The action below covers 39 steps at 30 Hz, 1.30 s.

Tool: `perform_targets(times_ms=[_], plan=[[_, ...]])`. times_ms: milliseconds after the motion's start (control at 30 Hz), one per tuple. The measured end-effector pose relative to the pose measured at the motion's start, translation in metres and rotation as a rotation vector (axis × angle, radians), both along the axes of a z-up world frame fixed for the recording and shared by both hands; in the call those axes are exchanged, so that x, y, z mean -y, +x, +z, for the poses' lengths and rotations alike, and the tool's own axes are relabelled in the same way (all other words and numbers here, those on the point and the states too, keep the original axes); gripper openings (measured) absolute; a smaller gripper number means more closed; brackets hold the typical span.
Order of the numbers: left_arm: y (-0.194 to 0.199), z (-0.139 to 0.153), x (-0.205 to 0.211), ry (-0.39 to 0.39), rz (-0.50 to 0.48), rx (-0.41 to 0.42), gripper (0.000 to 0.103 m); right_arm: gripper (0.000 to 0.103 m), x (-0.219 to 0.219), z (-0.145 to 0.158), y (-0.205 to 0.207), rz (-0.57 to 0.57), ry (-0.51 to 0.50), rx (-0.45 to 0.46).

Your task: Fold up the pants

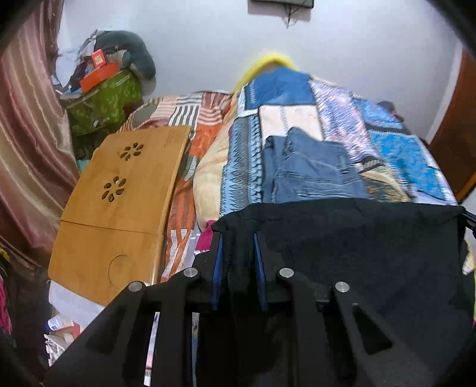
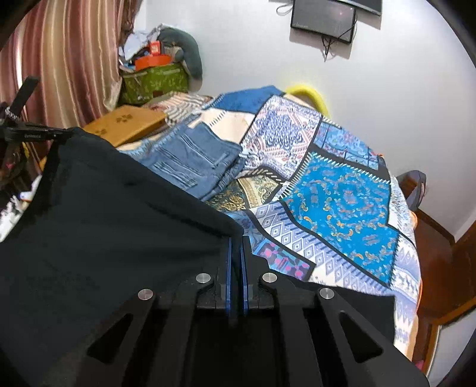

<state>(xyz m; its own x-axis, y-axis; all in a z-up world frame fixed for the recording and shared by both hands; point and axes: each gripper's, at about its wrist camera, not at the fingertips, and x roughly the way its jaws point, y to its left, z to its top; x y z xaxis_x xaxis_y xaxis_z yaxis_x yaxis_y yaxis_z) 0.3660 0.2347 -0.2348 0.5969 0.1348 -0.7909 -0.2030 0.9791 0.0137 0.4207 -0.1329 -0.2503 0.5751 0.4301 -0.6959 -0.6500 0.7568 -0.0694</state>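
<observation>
Black pants hang stretched between my two grippers, above the near edge of the bed. My left gripper is shut on a bunched corner of the black pants at their left end. My right gripper is shut on the other corner of the black pants, blue pads nearly together. The left gripper's body shows at the far left of the right wrist view. Folded blue jeans lie on the patchwork bedspread beyond the black pants; they also show in the right wrist view.
A wooden lap tray lies on the bed's left side. A green box piled with clutter stands at the back left by striped curtains. A dark screen hangs on the white wall. A wooden bed frame is at the right.
</observation>
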Motion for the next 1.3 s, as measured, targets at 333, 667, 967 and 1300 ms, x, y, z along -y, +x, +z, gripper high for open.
perform_targets(times_ms=[333, 667, 967, 1300], plan=[[-0.101, 0.039, 0.029, 0.04, -0.035, 0.027, 0.019, 0.004, 0.026, 0.038, -0.095, 0.02, 0.048, 0.029], [-0.206, 0.0, 0.037, 0.041, 0.005, -0.041, 0.018, 0.004, 0.037, 0.018, -0.174, 0.071, 0.074, -0.096], [-0.25, -0.098, 0.027, -0.001, 0.084, -0.236, 0.0, 0.005, 0.033, -0.036, -0.221, 0.029, 0.084, -0.206], [-0.268, -0.077, 0.014, -0.102, 0.117, -0.171, 0.0, 0.01, 0.035, -0.041, -0.222, -0.021, 0.106, -0.251]])
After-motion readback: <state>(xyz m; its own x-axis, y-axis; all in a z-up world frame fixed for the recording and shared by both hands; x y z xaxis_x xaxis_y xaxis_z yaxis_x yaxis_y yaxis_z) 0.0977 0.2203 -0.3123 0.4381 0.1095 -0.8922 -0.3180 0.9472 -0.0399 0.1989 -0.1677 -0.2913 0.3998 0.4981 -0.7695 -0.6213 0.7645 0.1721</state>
